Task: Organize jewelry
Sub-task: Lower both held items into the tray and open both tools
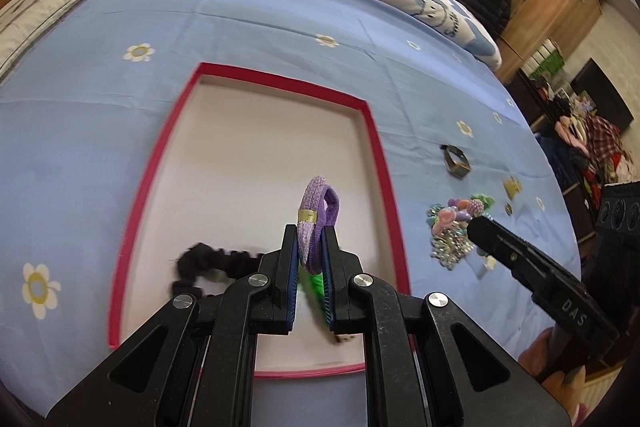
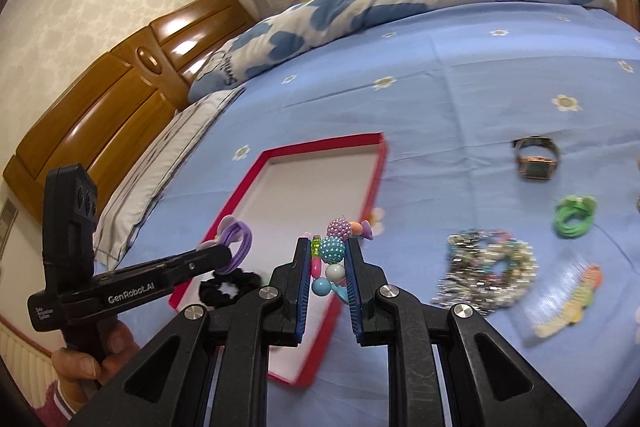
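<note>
— What did you have in the left gripper (image 1: 310, 247) at that point?

— I had its jaws pinched on a purple hair tie (image 1: 318, 217) with a small gold band on it. The tie stood up between the fingers, and I saw something green lower down between the pads; I couldn't tell what it was. I had the gripper above the red-rimmed tray (image 1: 256, 163), whose white floor showed behind the tie.

— Anything in the tray?

— A black scrunchie (image 1: 200, 267) lay near its closer left corner, partly hidden behind my left fingers.

— And the right gripper (image 2: 328, 261)?

— I had it clamped on a beaded bracelet (image 2: 334, 255): a purple bumpy bead on top, a blue bumpy one under it, then white and pale blue beads. From that camera it hung over the tray's near right rim.

— What lay outside the tray?

— On the blue flowered bedsheet (image 2: 460, 95), to the right of the tray, I saw a wristwatch (image 2: 536, 159), a green hair tie (image 2: 574, 217), a glittery beaded heap (image 2: 486, 273) and a clear comb with pastel decorations (image 2: 568, 301). Those last two looked blurred.

— Could you see the person?

— Only a hand (image 2: 86, 355) gripping the left gripper's handle, at the lower left of the right camera.
</note>
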### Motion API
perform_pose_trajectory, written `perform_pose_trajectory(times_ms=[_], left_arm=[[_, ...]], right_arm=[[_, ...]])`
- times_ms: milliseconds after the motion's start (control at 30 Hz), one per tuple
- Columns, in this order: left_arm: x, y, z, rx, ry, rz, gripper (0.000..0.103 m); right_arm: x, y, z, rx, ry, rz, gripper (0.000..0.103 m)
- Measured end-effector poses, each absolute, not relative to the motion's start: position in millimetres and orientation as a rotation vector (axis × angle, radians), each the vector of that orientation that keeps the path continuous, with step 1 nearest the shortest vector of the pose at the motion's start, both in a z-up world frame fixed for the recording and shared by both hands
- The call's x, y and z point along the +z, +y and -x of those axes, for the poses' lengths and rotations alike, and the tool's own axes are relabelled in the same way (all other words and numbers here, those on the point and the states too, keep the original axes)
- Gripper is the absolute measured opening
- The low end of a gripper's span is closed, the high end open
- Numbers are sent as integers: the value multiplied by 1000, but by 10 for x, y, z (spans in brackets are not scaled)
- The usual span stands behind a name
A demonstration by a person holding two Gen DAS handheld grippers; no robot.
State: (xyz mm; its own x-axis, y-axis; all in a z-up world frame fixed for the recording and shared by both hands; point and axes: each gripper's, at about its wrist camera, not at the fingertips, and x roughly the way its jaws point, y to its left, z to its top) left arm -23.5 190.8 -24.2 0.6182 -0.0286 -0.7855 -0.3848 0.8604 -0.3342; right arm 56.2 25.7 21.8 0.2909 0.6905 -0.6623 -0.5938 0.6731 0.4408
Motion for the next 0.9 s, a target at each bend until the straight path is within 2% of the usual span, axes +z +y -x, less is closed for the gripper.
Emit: perform_pose_trajectory(times_ms=[467, 900], left_arm=[[-432, 2282, 242, 276, 914, 551, 9], [-705, 2448, 133, 305, 987, 568, 9]], right_arm=[[56, 877, -560, 934, 996, -79, 16], [-363, 1166, -688, 924, 1109, -37, 17]])
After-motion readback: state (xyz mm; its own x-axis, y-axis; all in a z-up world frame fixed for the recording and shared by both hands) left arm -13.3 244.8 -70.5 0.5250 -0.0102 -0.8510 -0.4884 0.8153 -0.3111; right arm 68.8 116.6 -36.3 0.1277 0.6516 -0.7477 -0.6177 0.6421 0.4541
